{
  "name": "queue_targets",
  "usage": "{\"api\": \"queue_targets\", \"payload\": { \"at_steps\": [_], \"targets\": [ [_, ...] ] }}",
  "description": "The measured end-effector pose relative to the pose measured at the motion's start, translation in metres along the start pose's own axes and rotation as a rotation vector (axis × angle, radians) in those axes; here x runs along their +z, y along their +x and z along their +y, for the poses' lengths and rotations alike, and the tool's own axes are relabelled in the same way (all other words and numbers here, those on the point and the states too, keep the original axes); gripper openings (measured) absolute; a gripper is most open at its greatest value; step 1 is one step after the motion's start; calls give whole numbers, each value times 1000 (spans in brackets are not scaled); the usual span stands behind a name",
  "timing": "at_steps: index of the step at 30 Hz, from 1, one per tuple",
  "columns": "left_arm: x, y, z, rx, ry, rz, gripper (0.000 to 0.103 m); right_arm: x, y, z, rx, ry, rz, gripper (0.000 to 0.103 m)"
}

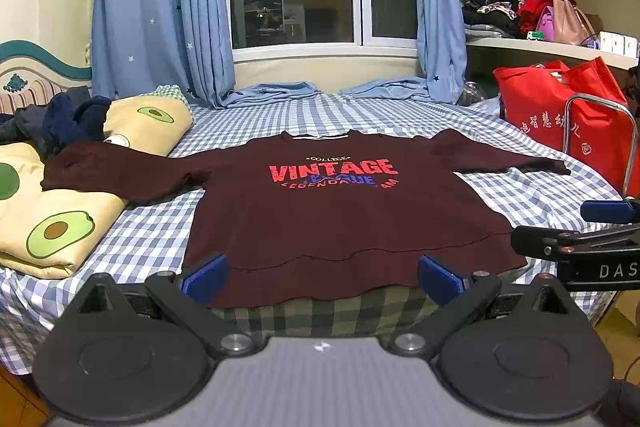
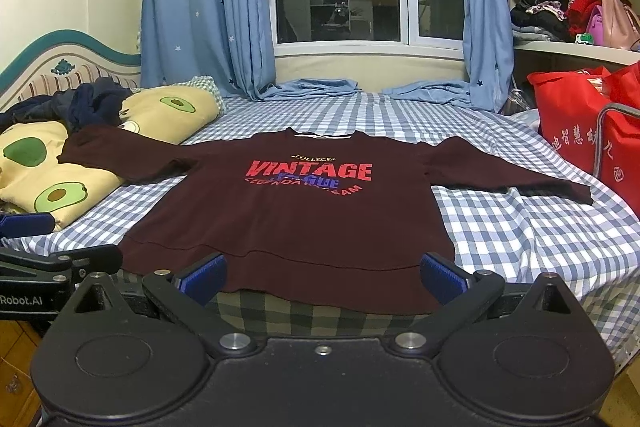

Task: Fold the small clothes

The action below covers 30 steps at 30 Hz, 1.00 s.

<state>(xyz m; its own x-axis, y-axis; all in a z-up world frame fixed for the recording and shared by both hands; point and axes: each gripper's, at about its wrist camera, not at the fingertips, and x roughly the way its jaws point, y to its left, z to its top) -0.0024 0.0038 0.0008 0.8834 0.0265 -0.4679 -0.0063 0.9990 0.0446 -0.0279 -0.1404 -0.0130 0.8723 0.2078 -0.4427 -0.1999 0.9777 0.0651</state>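
Observation:
A dark maroon sweatshirt (image 1: 336,219) (image 2: 296,219) with a red VINTAGE print lies flat and face up on the blue checked bed, both sleeves spread sideways, its hem hanging over the near bed edge. My left gripper (image 1: 322,279) is open just short of the hem, blue pads wide apart with nothing between them. My right gripper (image 2: 322,277) is also open at the hem, empty. The right gripper (image 1: 576,247) shows at the right edge of the left wrist view; the left gripper (image 2: 48,259) shows at the left edge of the right wrist view.
Avocado-print bedding (image 1: 56,227) and dark clothes (image 1: 60,123) lie on the left, under the left sleeve. Red bags (image 1: 560,107) and a metal frame stand at the right of the bed. Blue curtains, a window and shelves are behind.

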Motion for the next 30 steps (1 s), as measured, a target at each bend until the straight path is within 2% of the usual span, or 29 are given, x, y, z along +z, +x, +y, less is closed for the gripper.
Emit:
{"api": "queue_targets", "payload": {
  "at_steps": [30],
  "targets": [
    [0, -3, -3, -5, 12, 4, 102, -1, -4, 5, -3, -24, -16, 102]
  ]
}}
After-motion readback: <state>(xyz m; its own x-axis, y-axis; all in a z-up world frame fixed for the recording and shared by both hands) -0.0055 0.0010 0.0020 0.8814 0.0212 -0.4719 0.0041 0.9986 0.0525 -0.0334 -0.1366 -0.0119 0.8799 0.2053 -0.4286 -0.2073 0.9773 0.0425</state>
